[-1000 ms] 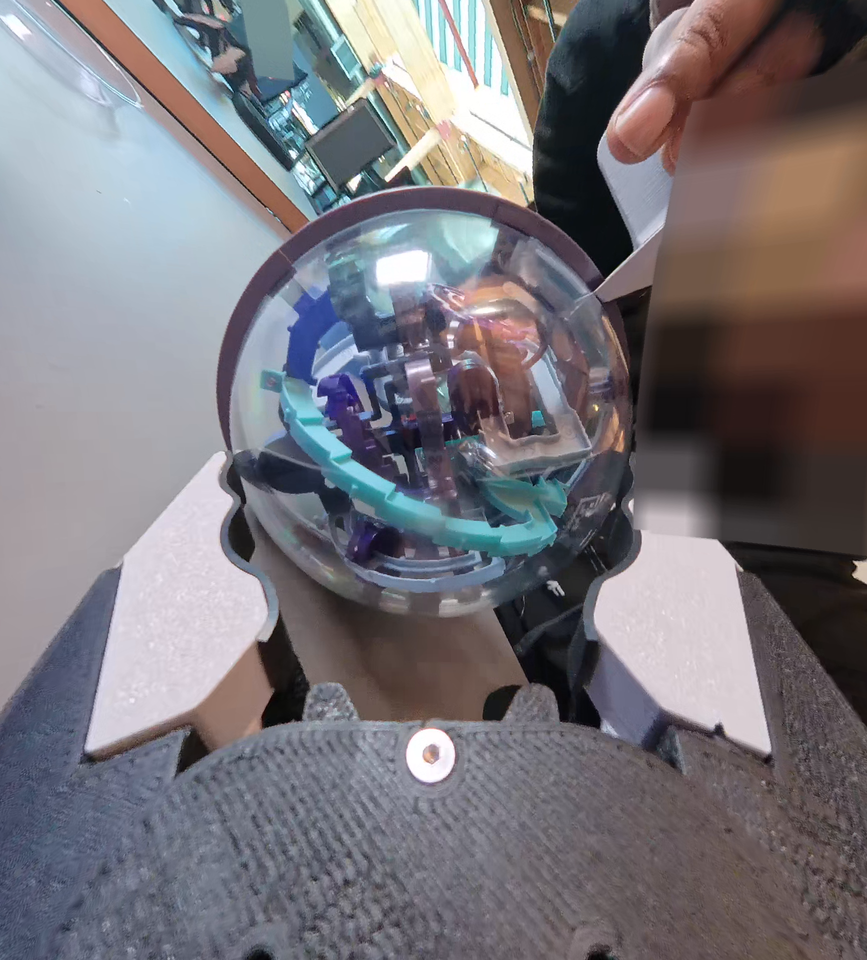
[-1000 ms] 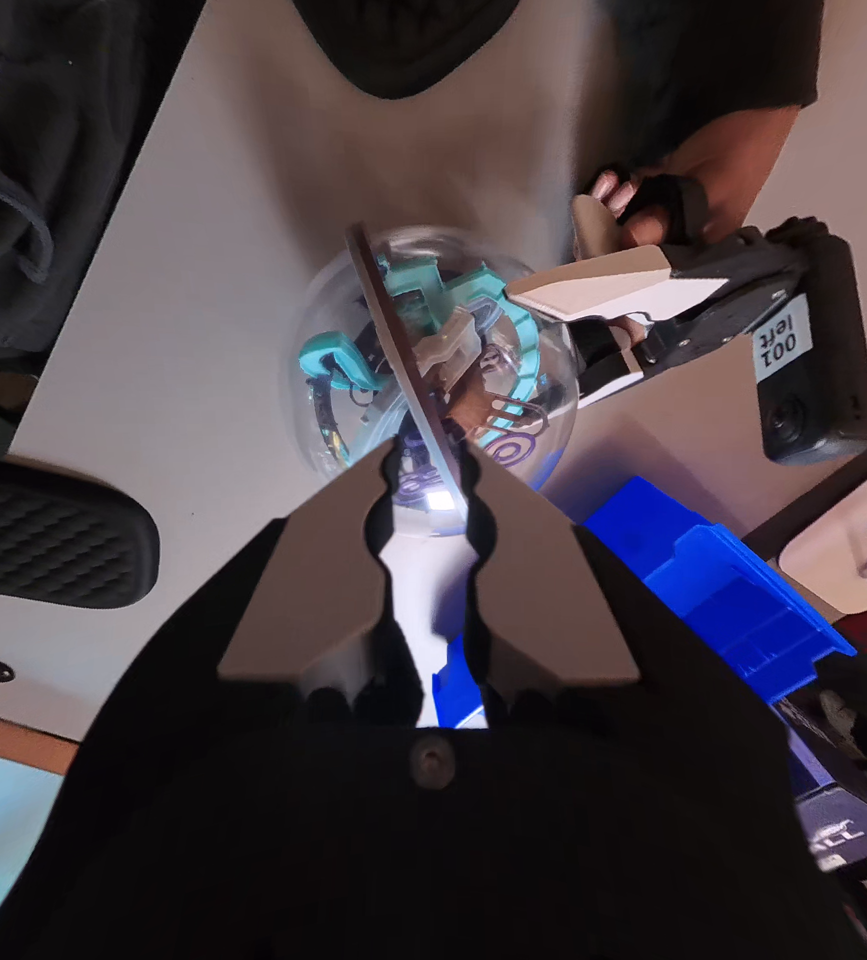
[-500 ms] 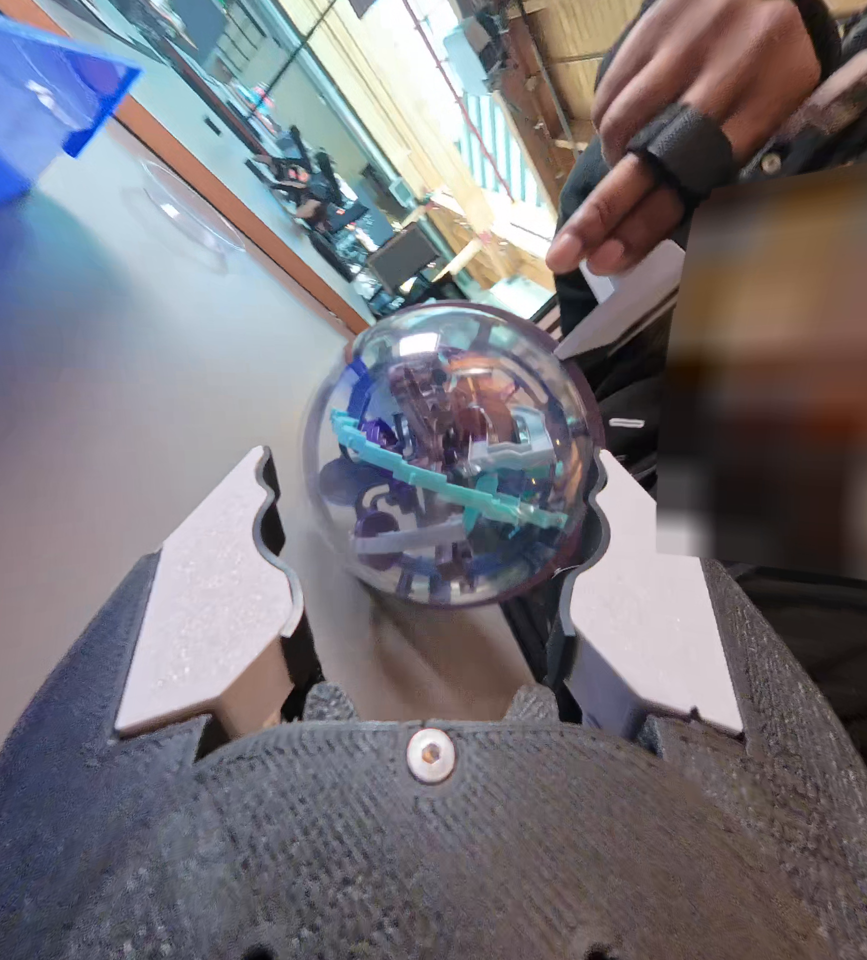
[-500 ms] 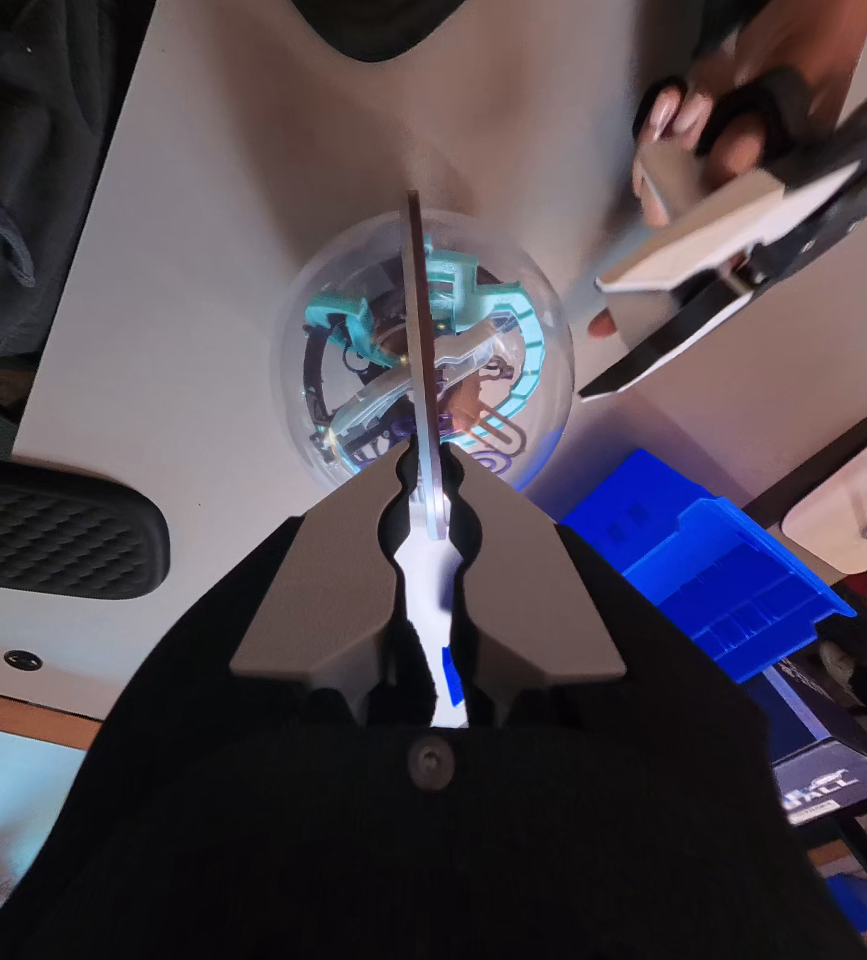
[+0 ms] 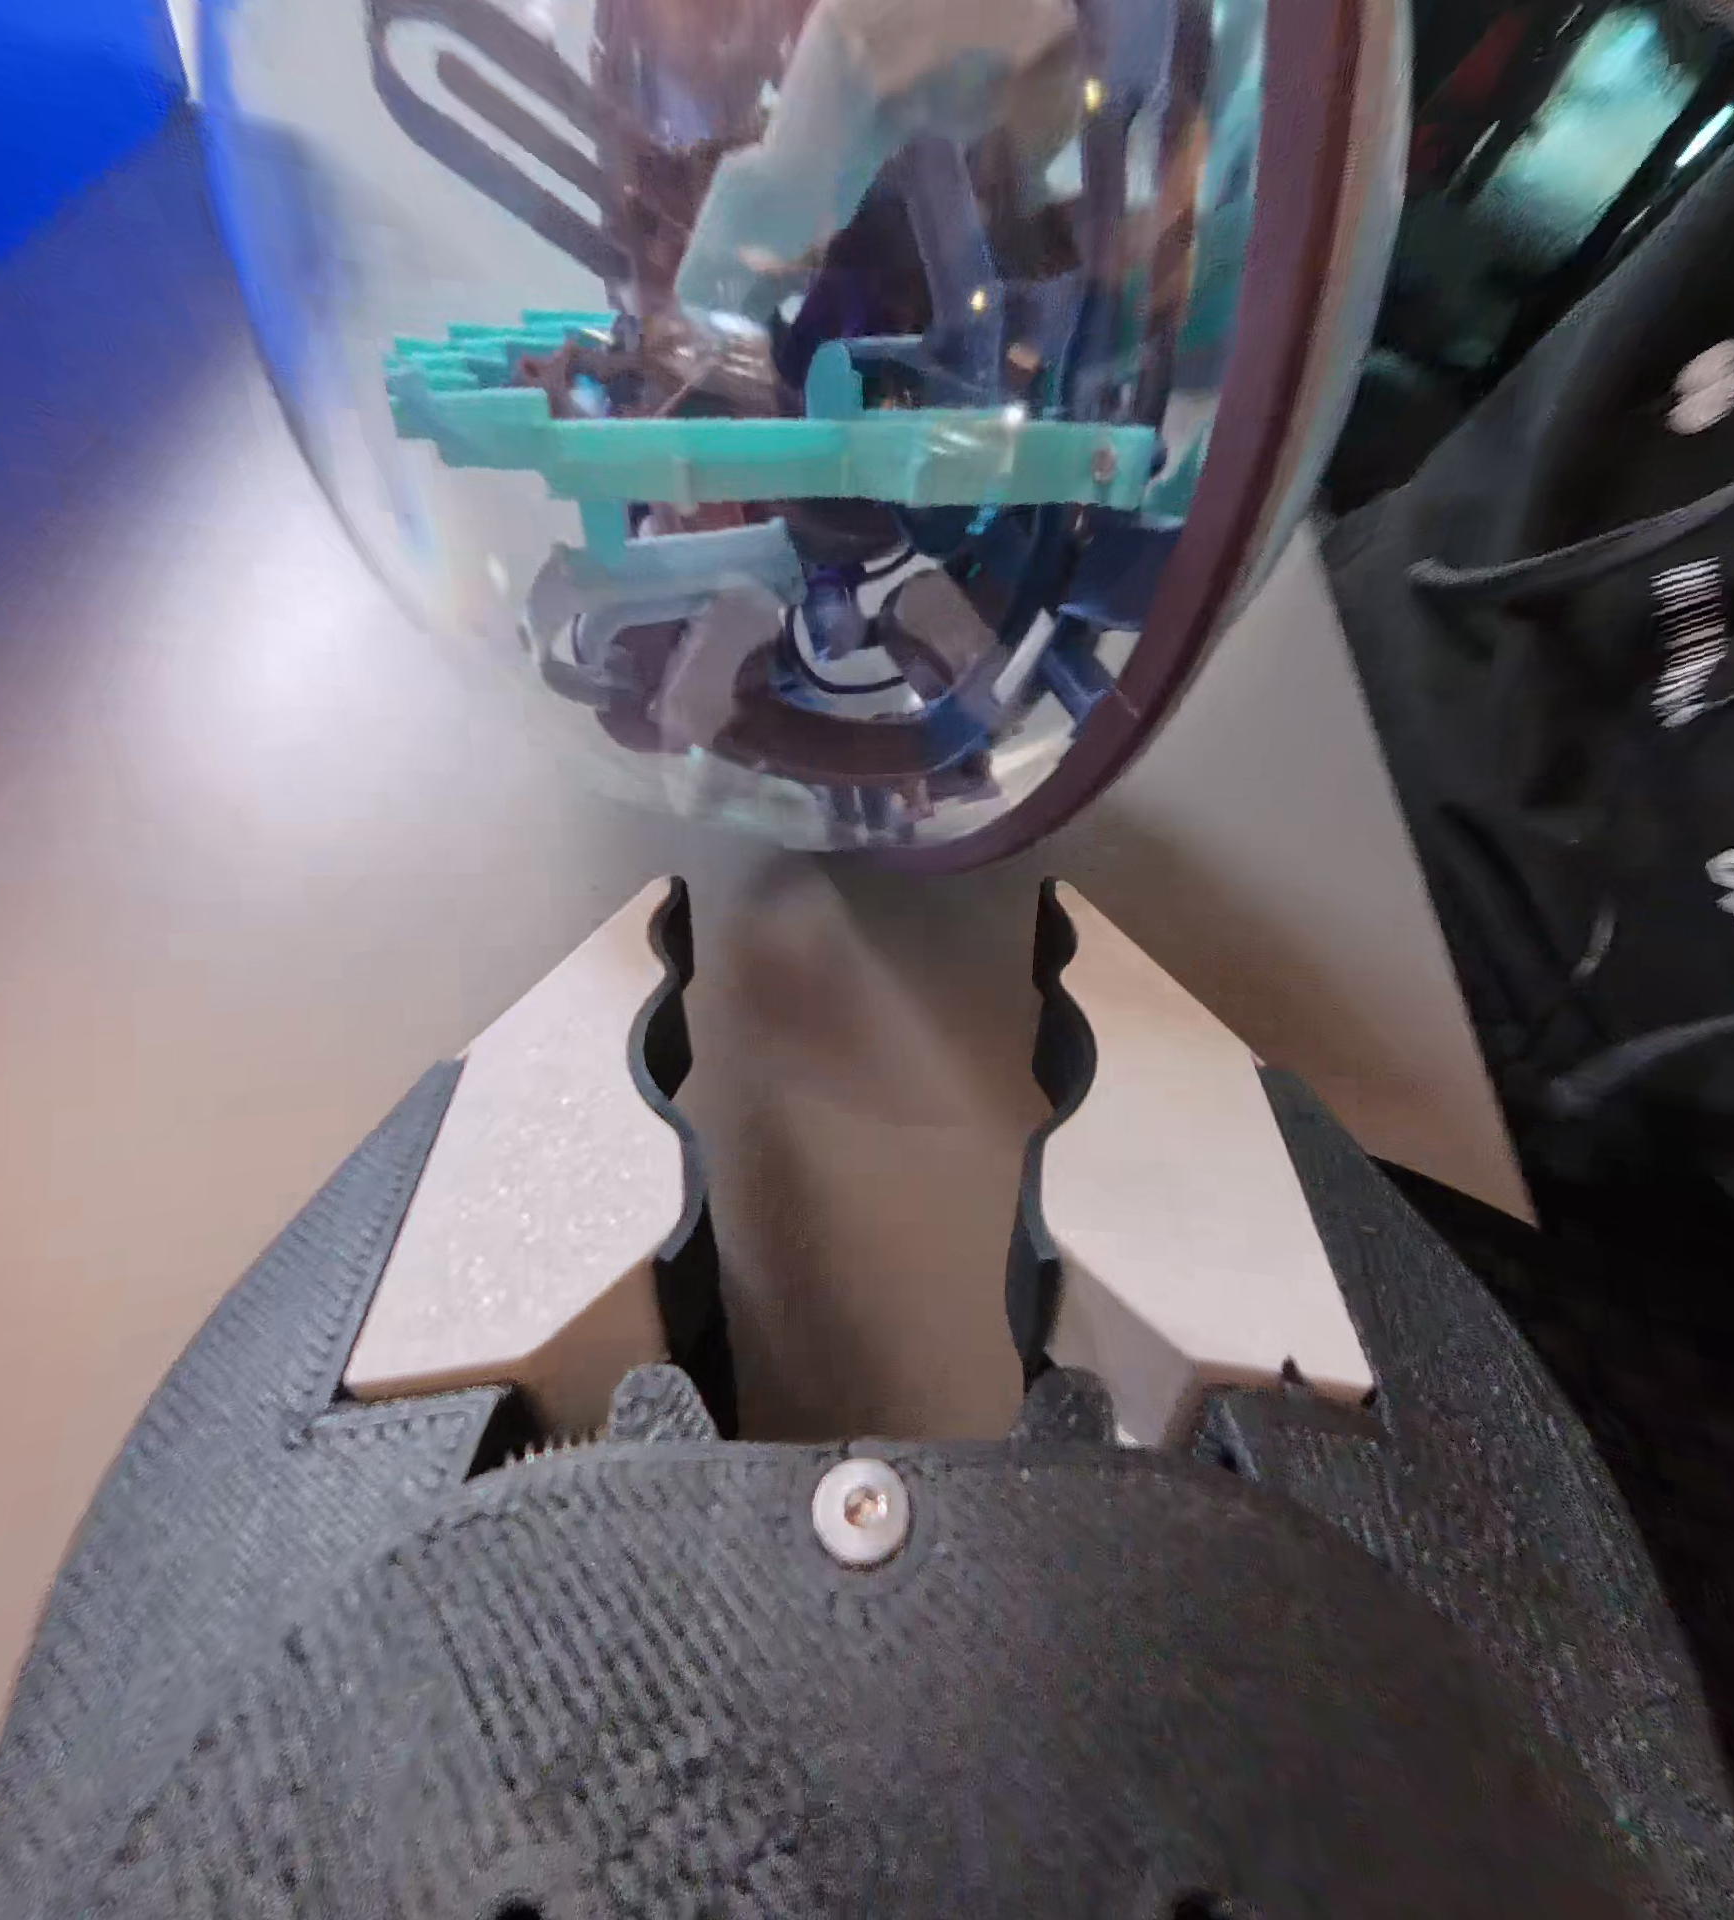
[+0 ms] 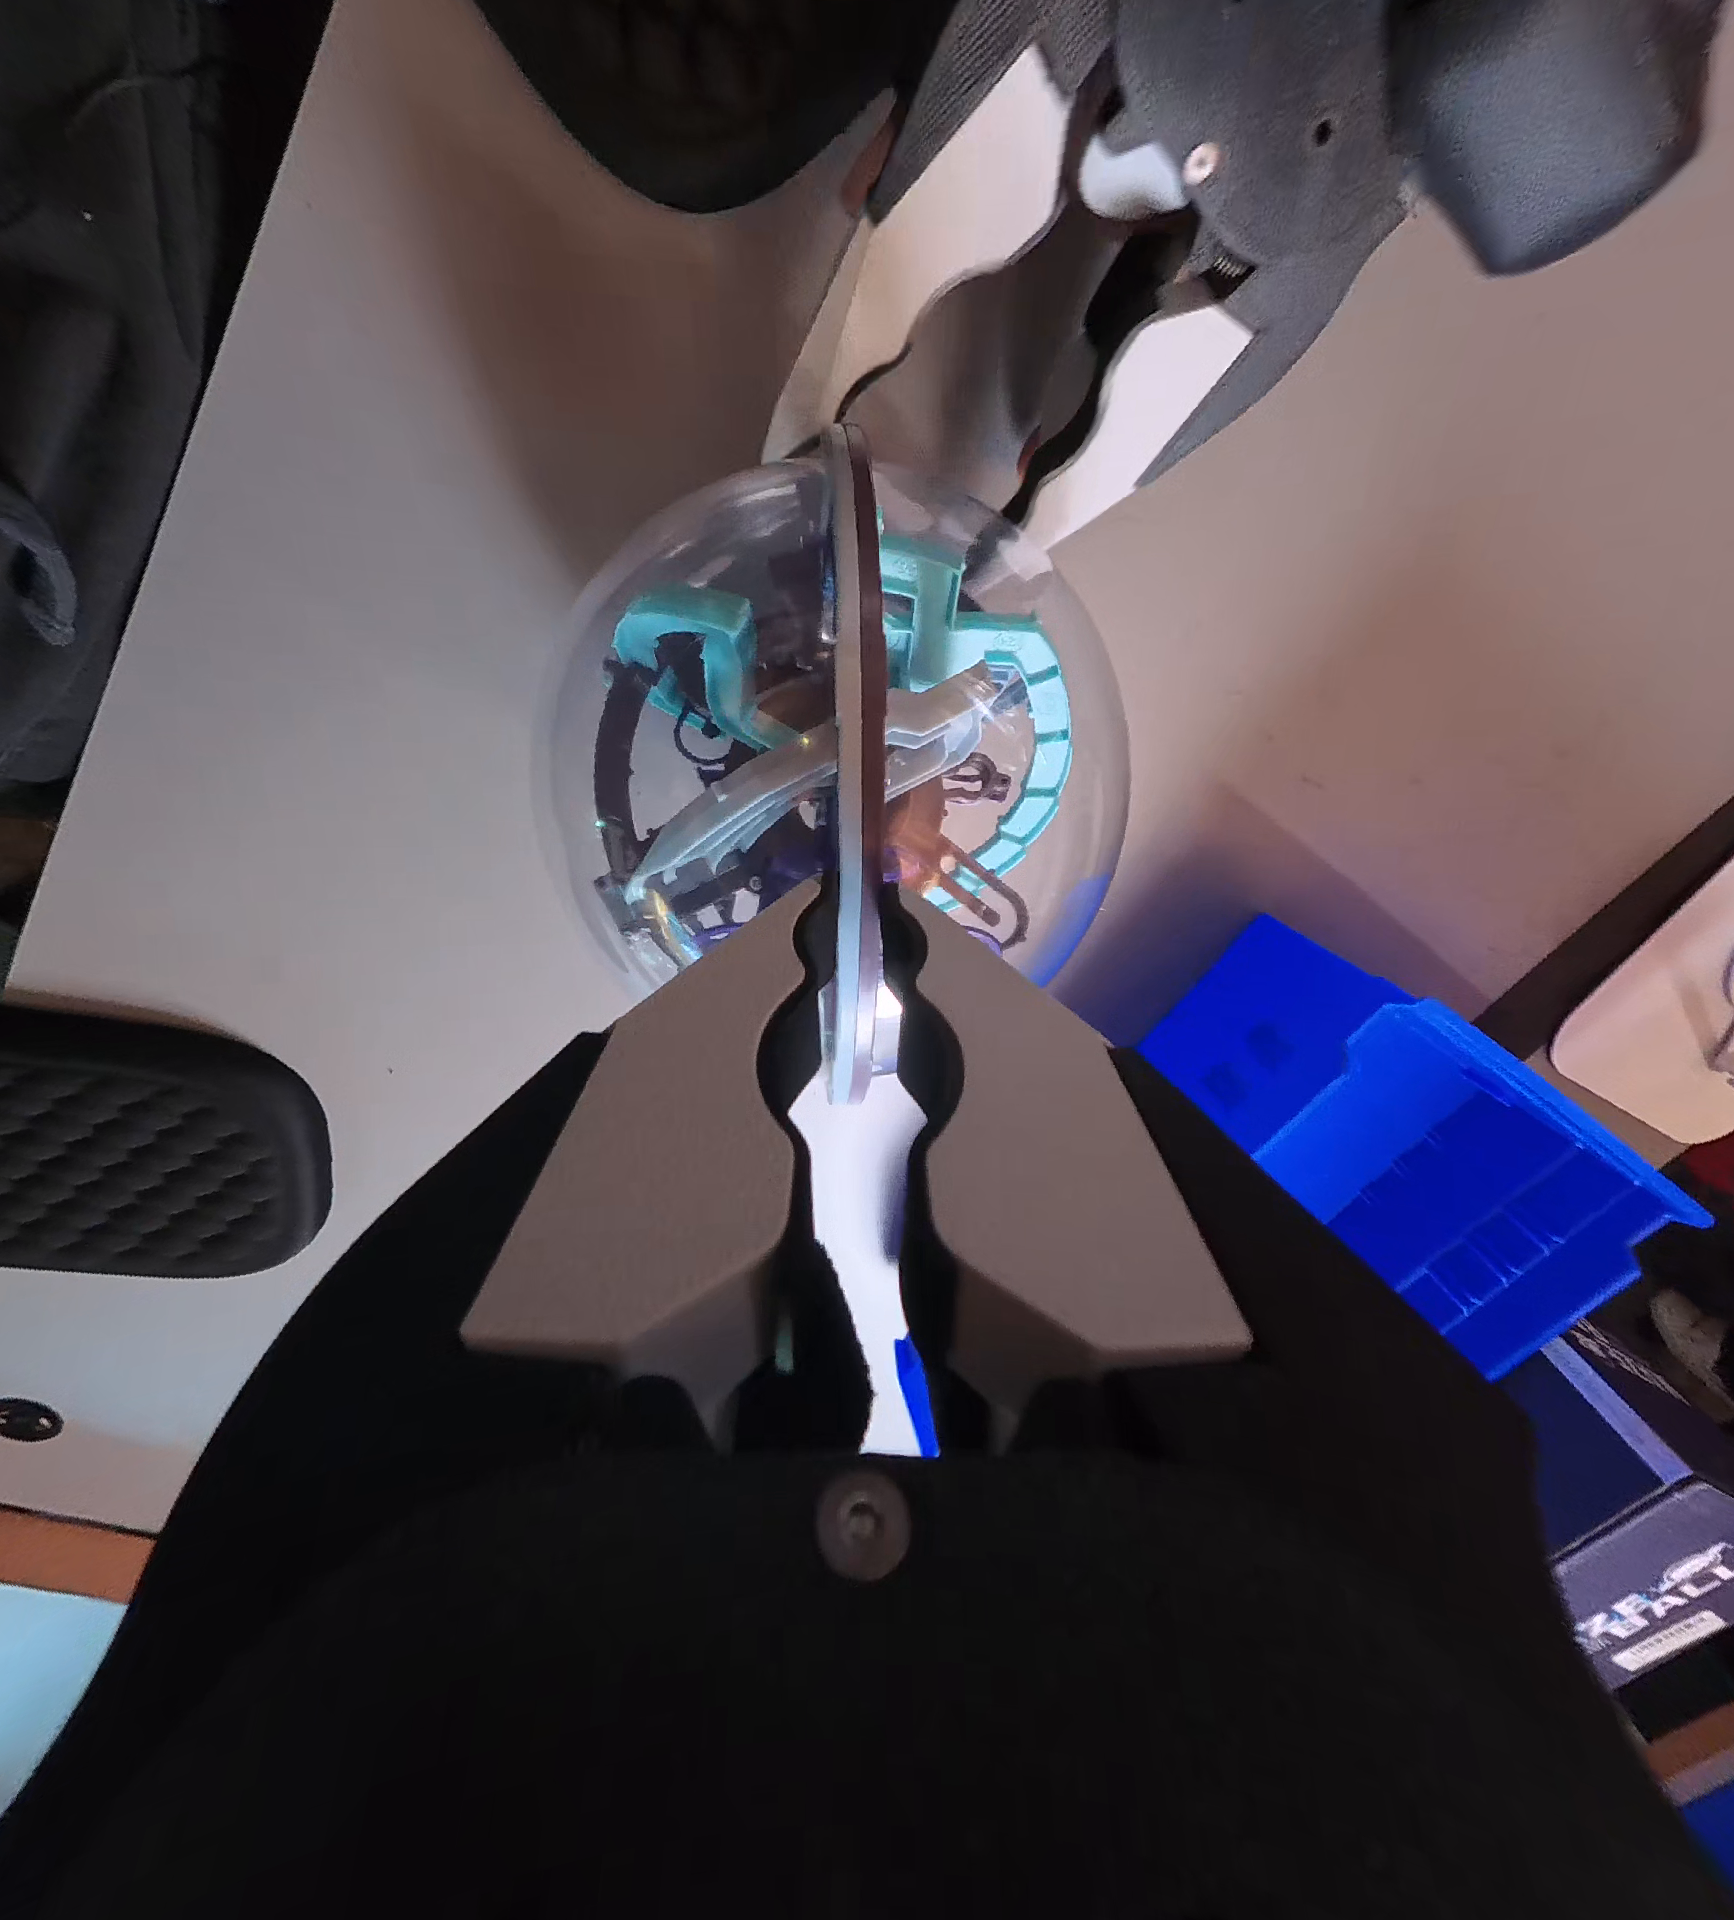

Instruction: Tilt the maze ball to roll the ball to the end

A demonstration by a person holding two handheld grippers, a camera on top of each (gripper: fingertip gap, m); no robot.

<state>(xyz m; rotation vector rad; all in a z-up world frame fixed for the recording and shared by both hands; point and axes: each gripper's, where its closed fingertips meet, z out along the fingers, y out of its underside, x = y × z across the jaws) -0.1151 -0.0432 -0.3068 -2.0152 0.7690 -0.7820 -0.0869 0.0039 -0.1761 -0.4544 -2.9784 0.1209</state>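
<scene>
Looking along my left tongs (image 5: 858, 894), left wrist view: both pale fingers parted with a gap between them, nothing gripped, tips just short of the maze ball (image 5: 801, 436). Ball: clear sphere, dark ring round its middle, teal track (image 5: 790, 447) and purple and brown pieces inside; small rolling ball not made out. Beneath: beige table (image 5: 167, 935). Blue blur at upper left; black garment (image 5: 1621, 727) along the right edge. Right wrist view: my right tongs (image 6: 858, 914) clenched on the ball's dark ring (image 6: 858, 727), which runs edge-on between the two fingers; the maze ball (image 6: 717, 727) held over the table (image 6: 375, 623). Left tongs (image 6: 956, 436) seen beyond the ball, fingers apart, tips close to its far side; contact cannot be told. Blue bin (image 6: 1414, 1164) to the right, just beside the ball; dark box (image 6: 1652, 1558) below the bin; black chair armrest (image 6: 94, 1143) at left; black clothing (image 6: 42, 364) at upper left.
</scene>
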